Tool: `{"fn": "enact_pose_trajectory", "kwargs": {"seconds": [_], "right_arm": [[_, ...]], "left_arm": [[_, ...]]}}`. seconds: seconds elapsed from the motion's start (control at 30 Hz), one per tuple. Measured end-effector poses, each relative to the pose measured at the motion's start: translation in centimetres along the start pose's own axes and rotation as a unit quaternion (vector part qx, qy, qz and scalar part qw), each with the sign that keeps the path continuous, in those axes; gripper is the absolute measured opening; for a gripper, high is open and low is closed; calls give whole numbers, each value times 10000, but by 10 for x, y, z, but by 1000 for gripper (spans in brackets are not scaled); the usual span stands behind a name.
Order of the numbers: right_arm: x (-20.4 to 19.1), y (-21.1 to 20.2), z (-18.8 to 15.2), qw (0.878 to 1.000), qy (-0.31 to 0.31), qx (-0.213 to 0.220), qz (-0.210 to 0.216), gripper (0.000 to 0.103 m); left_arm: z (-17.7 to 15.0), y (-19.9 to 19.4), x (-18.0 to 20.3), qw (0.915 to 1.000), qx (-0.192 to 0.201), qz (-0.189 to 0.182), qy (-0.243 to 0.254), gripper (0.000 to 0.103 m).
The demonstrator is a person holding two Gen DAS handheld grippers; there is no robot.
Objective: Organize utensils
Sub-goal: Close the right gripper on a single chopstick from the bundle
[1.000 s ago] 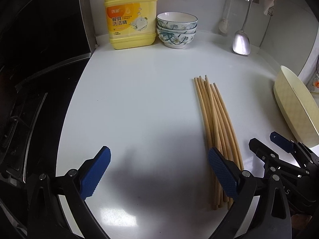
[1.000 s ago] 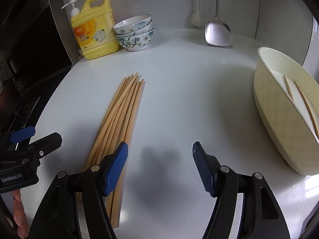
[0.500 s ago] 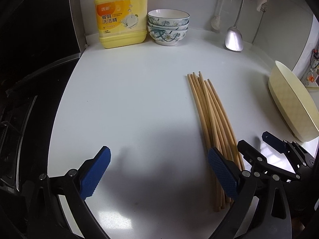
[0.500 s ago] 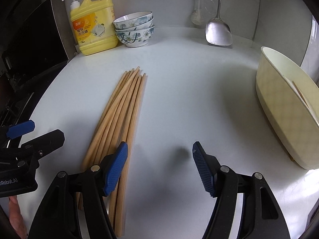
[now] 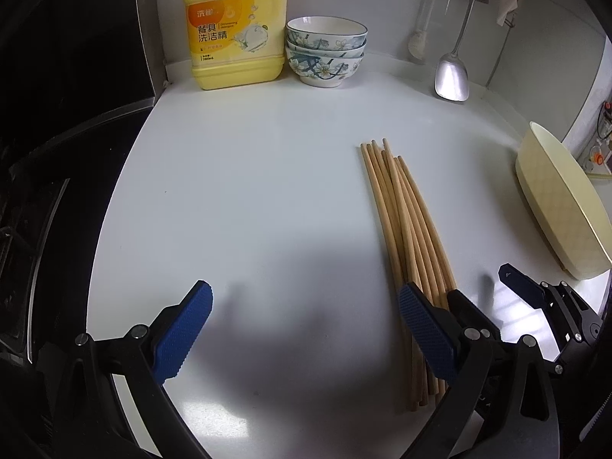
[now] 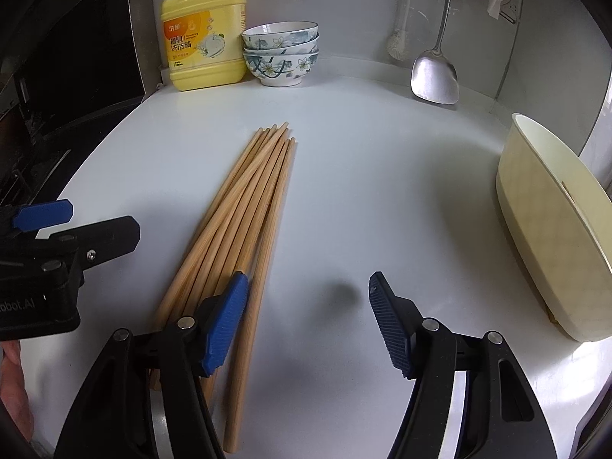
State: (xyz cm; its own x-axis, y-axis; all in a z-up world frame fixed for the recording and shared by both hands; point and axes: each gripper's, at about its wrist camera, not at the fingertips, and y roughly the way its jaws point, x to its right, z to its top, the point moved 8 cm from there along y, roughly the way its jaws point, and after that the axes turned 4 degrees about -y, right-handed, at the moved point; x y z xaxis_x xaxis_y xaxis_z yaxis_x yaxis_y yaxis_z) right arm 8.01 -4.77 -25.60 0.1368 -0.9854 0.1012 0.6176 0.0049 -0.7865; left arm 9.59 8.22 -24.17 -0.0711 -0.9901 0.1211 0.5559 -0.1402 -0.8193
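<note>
White countertop (image 5: 248, 199), pale glossy back wall (image 6: 363, 7), dark stove area (image 5: 57, 199) at left

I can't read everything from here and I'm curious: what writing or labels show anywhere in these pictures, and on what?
"餐具洗洁精": large characters on the yellow detergent bottle label.
"洗洁" or similar: white brand characters on the label's orange patch, too blurred to be sure.
"1000ml", probably: tiny print low on the label; the other small lines there are unreadable.
"obot.AI": cut-off white lettering on the left gripper body.

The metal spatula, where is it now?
The metal spatula hangs against the back wall at the far right of the counter in both wrist views, right of the stacked bowls and beyond the cream tub.
</note>
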Motion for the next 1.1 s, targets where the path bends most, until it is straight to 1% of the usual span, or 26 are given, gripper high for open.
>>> {"fn": "enact_pose_trajectory", "kwargs": {"seconds": [0.07, 0.1, 0.13, 0.17, 0.23, 0.27, 0.33, 0.37, 0.43, 0.5, 0.6, 0.77, 0.9, 1.1], "right_arm": [[0, 1, 0, 10000, 20, 19, 52, 62], [0, 1, 0, 9999, 23, 27, 102, 57], [-1, 1, 1, 9999, 21, 39, 139, 50], [-1, 1, 2, 9998, 10, 47, 179, 46], [-2, 1, 3, 9996, -15, 50, 268, 33], [-3, 1, 3, 9995, -42, 50, 294, 29], [-3, 1, 4, 9993, -40, 44, 374, 11], [-1, 1, 4, 9993, -7, 43, 365, 6], [5, 1, 4, 9992, 105, 47, 383, 7], [12, 1, 3, 9994, 167, 54, 309, 6], [23, 0, 1, 9993, 264, 65, 239, 7], [32, -1, -2, 9990, 377, 81, 247, 6], [33, -1, -3, 9989, 376, 101, 259, 7], [33, 1, -2, 9990, 364, 108, 249, 7]], "left_arm": [[0, 1, 2, 10000, 3, 0, 18, 96], [1, 1, 3, 10000, -1, 5, 30, 96], [1, 2, 4, 10000, -5, 7, 38, 96], [1, 2, 6, 10000, -6, -3, 42, 96], [1, 4, 10, 10000, -20, -41, 43, 96], [0, 5, 12, 10000, -33, -59, 44, 96], [-1, 8, 16, 9999, -76, -84, 56, 96], [-2, 9, 18, 9999, -91, -88, 71, 96], [-3, 11, 22, 9998, -100, -87, 112, 96], [-4, 14, 27, 9998, -113, -58, 174, 96], [-3, 20, 34, 9996, -114, 22, 269, 96], [0, 32, 39, 9991, -95, 160, 369, 96], [0, 37, 33, 9995, -104, 157, 258, 96], [4, 32, 18, 9999, 27, 57, -112, 96]]}}
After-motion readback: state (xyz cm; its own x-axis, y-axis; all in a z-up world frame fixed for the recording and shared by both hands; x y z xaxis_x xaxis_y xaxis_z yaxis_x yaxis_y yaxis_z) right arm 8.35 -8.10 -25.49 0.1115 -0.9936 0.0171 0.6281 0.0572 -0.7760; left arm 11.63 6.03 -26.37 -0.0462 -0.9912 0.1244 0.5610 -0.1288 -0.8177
